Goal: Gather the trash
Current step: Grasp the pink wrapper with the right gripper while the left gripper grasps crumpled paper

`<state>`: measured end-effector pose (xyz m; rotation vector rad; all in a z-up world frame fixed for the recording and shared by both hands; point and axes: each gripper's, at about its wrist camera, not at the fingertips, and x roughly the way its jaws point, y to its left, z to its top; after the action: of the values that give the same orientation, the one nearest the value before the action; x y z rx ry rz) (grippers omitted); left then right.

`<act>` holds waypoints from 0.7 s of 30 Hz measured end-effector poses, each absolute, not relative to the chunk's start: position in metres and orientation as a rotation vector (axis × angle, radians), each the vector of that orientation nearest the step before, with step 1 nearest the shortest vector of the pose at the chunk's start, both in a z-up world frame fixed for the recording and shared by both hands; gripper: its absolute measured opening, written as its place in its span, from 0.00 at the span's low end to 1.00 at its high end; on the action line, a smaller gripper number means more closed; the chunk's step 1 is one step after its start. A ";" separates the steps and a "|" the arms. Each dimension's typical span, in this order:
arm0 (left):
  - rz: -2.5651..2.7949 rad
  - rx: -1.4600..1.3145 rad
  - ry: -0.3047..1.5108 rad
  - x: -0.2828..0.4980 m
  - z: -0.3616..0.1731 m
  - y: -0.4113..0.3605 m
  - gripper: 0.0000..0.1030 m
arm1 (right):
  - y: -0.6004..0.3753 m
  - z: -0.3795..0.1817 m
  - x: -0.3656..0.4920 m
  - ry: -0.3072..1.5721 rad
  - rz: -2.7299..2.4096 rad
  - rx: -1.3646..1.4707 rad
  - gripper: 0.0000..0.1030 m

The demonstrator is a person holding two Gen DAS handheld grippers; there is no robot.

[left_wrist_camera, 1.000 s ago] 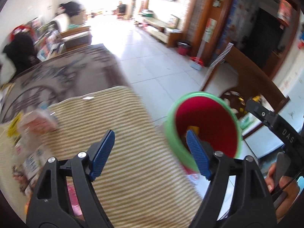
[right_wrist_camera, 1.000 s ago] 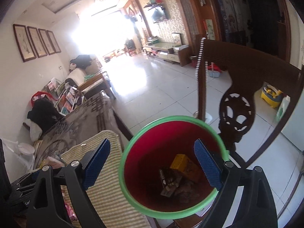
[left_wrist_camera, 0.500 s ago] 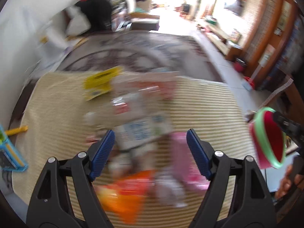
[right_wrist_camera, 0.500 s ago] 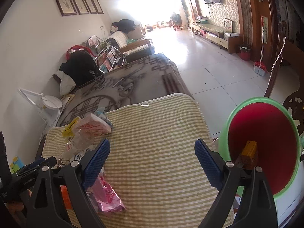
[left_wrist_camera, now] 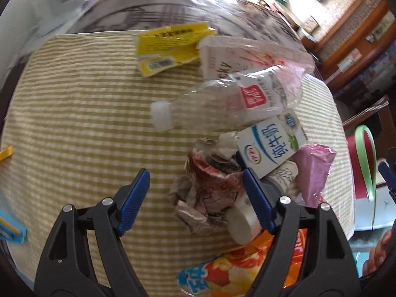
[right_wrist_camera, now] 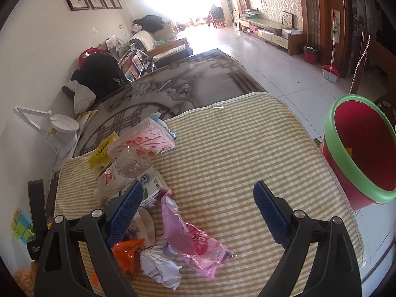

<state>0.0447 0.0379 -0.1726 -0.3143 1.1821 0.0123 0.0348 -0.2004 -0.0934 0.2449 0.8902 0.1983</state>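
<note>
A heap of trash lies on the striped cloth (left_wrist_camera: 74, 113). My left gripper (left_wrist_camera: 196, 198) hangs open just above a crumpled brown-red paper wad (left_wrist_camera: 208, 185), which sits between its blue pads. Close by lie a milk carton (left_wrist_camera: 269, 143), a clear plastic bottle (left_wrist_camera: 222, 101), a pink bag (left_wrist_camera: 314, 170), an orange wrapper (left_wrist_camera: 237, 272) and a yellow packet (left_wrist_camera: 170, 42). My right gripper (right_wrist_camera: 198, 212) is open over the cloth (right_wrist_camera: 235, 148), above the pink bag (right_wrist_camera: 190, 237) and a crumpled white paper (right_wrist_camera: 160, 264). The red bin with a green rim (right_wrist_camera: 361, 148) stands off the table's right edge.
A pink snack box (right_wrist_camera: 146, 138) and a paper cup (right_wrist_camera: 146, 225) belong to the heap. A white desk lamp (right_wrist_camera: 59, 123) stands at the far left. Behind the cloth the table has a dark patterned top (right_wrist_camera: 173, 86). A wooden chair (right_wrist_camera: 381, 57) stands behind the bin.
Both grippers have swung left from over the bin to the trash heap on the cloth. The left one has dropped closer to the crumpled wad. Jaws look unchanged.
</note>
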 end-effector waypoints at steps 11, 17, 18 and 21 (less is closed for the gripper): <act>-0.116 -0.341 1.215 0.050 -0.177 0.034 0.73 | -0.162 -0.139 0.044 1.071 0.198 0.165 0.89; -0.112 -0.358 1.213 0.033 -0.177 0.052 0.73 | -0.130 -0.175 0.055 1.134 0.187 0.008 0.82; -0.114 -0.364 1.213 0.032 -0.177 0.054 0.73 | -0.128 -0.177 0.057 1.133 0.174 -0.012 0.63; -0.117 -0.364 1.203 0.029 -0.173 0.058 0.73 | -0.128 -0.179 0.059 1.144 0.186 0.020 0.25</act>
<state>0.0290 0.0576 -0.1731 -0.3642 1.2034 -0.1175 0.0590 -0.1285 -0.1787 0.0203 1.1443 0.1865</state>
